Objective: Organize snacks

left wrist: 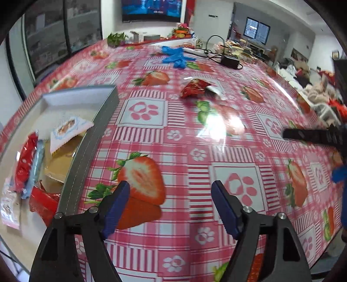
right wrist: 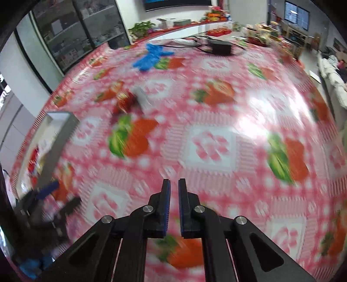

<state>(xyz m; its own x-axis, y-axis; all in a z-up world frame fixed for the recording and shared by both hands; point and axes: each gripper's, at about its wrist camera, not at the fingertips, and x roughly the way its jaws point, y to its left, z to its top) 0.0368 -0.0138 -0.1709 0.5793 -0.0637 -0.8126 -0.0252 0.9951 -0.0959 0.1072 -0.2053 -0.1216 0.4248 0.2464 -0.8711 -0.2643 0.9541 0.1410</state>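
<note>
So one red snack packet is left out on the tablecloth, well ahead of both grippers, rest are in the grey box. Left gripper wide open & empty, right gripper nearly shut, nothing in it. Packet's long axis runs roughly crosswise to left gripper; can't tell which is nearer.

I can read no text anywhere: the snack wrappers and wall screens are too blurred.

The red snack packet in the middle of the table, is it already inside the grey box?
No, the red snack packet lies on the strawberry tablecloth, apart from the grey box.
</note>
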